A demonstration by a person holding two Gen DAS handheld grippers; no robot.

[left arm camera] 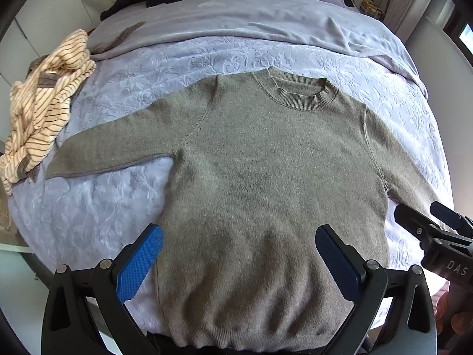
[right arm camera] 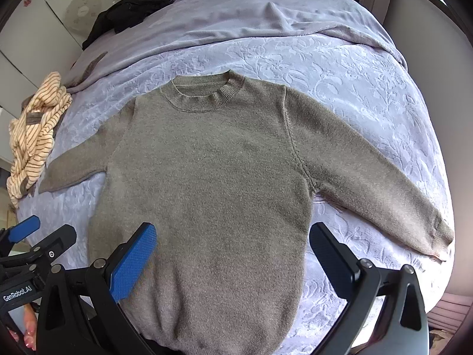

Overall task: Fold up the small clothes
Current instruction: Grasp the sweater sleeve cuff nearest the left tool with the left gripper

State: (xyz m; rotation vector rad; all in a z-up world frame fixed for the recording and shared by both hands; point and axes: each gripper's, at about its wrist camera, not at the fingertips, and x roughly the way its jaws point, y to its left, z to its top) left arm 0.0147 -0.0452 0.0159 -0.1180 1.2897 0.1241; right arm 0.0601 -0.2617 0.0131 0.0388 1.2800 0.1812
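Olive-grey knit sweater [left arm camera: 266, 162] lies flat, front up, on the lilac bedspread [left arm camera: 369, 77], both sleeves spread out, collar at the far side. Left gripper [left arm camera: 239, 254] and right gripper [right arm camera: 233, 251] hover over the hem end, jaws spread wide, gripping nothing. No fold made yet, by the look of it. Best start: pinch one sleeve near its cuff, carry it across the chest, keep the knit smooth. Striped top [left arm camera: 44, 103] heaped at the left edge, apart.
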